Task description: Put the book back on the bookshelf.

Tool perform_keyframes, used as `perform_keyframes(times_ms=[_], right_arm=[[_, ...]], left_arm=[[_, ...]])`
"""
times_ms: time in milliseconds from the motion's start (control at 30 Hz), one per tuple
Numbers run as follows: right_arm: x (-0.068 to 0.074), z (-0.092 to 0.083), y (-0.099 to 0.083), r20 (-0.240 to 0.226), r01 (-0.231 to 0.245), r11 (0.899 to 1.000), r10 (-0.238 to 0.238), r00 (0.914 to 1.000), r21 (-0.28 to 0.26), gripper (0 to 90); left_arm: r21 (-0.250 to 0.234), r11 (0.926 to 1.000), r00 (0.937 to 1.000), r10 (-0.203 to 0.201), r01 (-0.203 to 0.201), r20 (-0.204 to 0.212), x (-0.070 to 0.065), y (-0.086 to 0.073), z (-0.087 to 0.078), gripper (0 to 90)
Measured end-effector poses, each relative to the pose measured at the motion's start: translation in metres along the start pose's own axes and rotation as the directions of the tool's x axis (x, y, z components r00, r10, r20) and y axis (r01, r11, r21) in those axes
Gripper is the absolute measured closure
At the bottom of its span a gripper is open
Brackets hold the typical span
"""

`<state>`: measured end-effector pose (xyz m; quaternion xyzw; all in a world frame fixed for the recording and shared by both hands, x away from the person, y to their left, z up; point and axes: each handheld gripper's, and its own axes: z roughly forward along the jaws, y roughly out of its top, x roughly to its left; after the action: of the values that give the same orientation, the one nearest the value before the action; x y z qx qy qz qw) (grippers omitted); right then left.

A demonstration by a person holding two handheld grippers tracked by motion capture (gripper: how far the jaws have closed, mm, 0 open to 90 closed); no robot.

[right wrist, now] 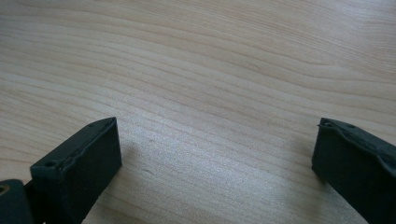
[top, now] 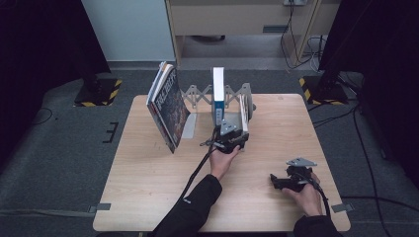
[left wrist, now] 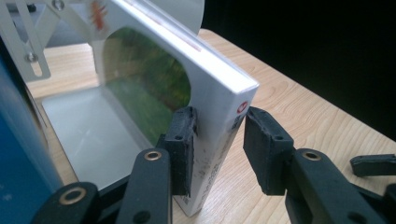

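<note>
The left tongs (left wrist: 219,140) straddled the white book's (left wrist: 205,93) spine in the metal rack (top: 197,94), only one pad touching, so they needed a square, firm squeeze, while the right tongs (right wrist: 215,158) rested spread on the bench (right wrist: 196,56).

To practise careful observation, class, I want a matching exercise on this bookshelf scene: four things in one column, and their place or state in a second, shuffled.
Things:
1. white book
2. dark-covered book
3. right claw
4. blue-spined book

Place or state:
a. open, above the bare table
b. tilted, at the left end of the rack
c. between the jaws of the left claw
d. upright, in the middle of the rack

Pairs: 1-c, 2-b, 3-a, 4-d
</note>
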<state>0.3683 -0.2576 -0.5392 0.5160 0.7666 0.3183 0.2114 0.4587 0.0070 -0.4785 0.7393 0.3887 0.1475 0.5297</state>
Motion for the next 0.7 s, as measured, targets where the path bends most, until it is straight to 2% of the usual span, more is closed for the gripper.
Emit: perform_keyframes(times_ms=[167, 267, 533, 667, 700], right_arm=[[0.000, 0.000, 0.000, 0.001, -0.003, 1.000, 0.003, 1.0000, 0.001, 1.5], [0.000, 0.000, 0.000, 0.001, -0.003, 1.000, 0.003, 1.0000, 0.001, 1.5], [0.000, 0.000, 0.000, 0.001, -0.003, 1.000, 0.003, 1.0000, 0.001, 1.5], [0.000, 0.000, 0.000, 0.001, -0.003, 1.000, 0.003, 1.0000, 0.001, 1.5], [0.000, 0.000, 0.000, 0.001, -0.003, 1.000, 0.003, 1.0000, 0.001, 1.5]], left_arm=[[0.008, 1.0000, 0.9999, 0.004, -0.004, -0.010, -0.002, 0.005, 0.003, 63.5], [0.008, 0.9999, 1.0000, -0.008, 0.008, -0.004, -0.001, 0.007, 0.006, 63.5], [0.015, 0.9998, 0.9997, -0.015, 0.016, -0.019, 0.001, 0.011, 0.013, 63.5], [0.023, 0.9997, 0.9997, -0.006, 0.007, -0.024, 0.001, 0.014, 0.016, 62.9], [0.028, 0.9996, 0.9996, 0.006, -0.006, -0.028, 0.000, 0.014, 0.017, 62.4]])
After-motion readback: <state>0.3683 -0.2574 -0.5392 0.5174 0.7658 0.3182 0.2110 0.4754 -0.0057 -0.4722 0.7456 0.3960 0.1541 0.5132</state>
